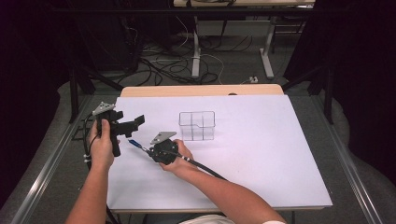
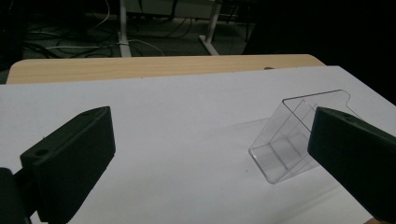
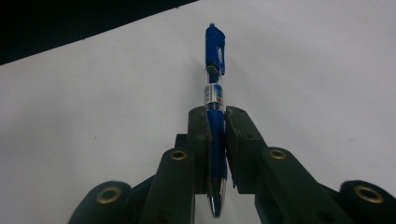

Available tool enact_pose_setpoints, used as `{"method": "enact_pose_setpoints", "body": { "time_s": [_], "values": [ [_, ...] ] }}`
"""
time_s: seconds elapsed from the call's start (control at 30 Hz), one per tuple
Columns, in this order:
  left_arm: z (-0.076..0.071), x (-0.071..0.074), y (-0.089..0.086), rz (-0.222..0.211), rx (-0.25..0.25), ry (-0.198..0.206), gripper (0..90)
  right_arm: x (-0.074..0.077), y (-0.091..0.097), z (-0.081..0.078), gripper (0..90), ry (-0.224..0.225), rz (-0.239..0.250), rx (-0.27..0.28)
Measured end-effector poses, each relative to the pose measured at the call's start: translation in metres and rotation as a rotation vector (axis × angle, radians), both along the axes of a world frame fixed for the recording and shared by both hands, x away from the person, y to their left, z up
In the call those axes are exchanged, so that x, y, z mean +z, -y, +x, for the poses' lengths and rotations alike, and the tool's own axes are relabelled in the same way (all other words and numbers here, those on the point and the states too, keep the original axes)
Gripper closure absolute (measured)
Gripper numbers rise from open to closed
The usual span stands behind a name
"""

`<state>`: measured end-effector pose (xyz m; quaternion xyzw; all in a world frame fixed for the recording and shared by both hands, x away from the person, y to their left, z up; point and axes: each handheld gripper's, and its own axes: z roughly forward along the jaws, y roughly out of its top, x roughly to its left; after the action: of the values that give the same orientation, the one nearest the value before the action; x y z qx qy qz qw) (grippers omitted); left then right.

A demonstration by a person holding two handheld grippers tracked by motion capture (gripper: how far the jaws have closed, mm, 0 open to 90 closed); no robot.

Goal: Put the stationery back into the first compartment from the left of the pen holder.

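A blue click pen (image 3: 215, 88) with a clear barrel is clamped between the jaws of my right gripper (image 3: 216, 116), its clip end pointing away and its silver tip toward the camera. In the high view the right gripper (image 1: 148, 150) lies low over the white sheet, left of centre, with the pen (image 1: 135, 143) sticking out to the left. My left gripper (image 1: 133, 123) is held above the sheet's left edge, jaws wide apart and empty. A clear plastic holder (image 1: 197, 125) with compartments stands mid-table; in the left gripper view the holder (image 2: 299, 137) sits ahead, to the right.
A white sheet (image 1: 261, 154) covers most of the wooden table (image 1: 201, 90). Beyond the far edge are desk legs (image 1: 196, 51) and cables on the floor. Metal frame rails (image 1: 51, 158) run along both sides of the table.
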<state>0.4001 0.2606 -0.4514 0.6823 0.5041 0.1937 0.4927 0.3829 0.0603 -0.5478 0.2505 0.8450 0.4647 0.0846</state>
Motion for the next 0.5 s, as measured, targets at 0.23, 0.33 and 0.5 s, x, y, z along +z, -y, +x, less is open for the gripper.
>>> {"method": "enact_pose_setpoints", "body": {
  "time_s": [0.23,0.33,0.5],
  "values": [
    [-0.001,0.002,0.0,-0.007,-0.003,0.001,0.5,0.014,0.015,-0.004,80.9,0.022,0.009,0.006],
    [-0.001,0.002,0.0,-0.011,-0.001,0.003,0.5,0.02,0.024,-0.006,80.9,0.041,0.002,0.012],
    [-0.001,0.002,0.001,-0.012,-0.001,-0.001,0.5,0.028,0.042,-0.009,80.9,0.053,0.001,0.017]
  ]
}}
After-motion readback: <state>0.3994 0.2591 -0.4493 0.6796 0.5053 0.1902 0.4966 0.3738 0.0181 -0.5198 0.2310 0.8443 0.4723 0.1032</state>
